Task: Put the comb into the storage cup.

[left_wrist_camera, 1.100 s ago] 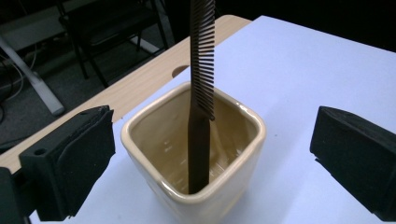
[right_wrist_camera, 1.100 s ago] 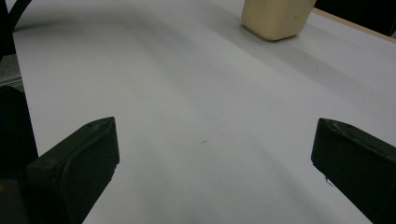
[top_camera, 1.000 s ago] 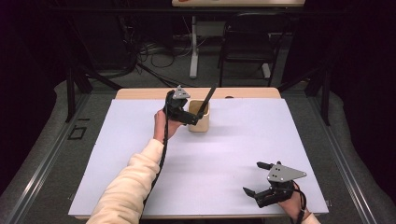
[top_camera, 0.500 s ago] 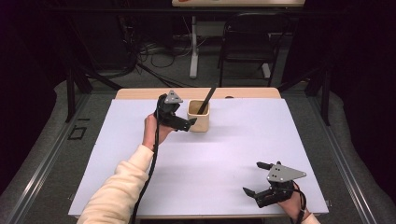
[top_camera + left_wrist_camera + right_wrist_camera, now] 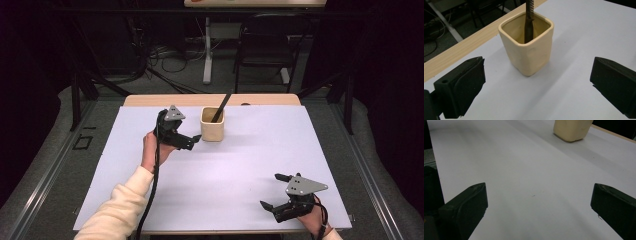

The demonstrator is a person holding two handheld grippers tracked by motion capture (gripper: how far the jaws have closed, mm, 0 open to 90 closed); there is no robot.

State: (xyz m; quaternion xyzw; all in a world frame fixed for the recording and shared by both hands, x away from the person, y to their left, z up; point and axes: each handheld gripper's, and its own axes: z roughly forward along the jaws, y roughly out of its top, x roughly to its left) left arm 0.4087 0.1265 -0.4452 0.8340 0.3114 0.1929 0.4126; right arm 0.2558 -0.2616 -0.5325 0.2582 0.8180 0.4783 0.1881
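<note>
Dark room; grey floor (image 5: pixel 60 150), cables (image 5: pixel 165 55), black chair (image 5: pixel 262 47) behind white-topped table (image 5: pixel 240 160).

Cream ceramic cup (image 5: pixel 212 125), squarish with rounded corners, glossy, upright on the white tabletop near the middle of the far edge. Inside, dark slender tool (image 5: pixel 220 108) with ribbed shaft, leaning against the rim, tilted toward the far right corner.

A white sheet (image 5: pixel 220 175) covers the wooden table (image 5: pixel 150 100). Beyond it stand a dark chair (image 5: pixel 262 50) and a white post (image 5: pixel 207 55), cables (image 5: pixel 160 55) strewn across the floor.
</note>
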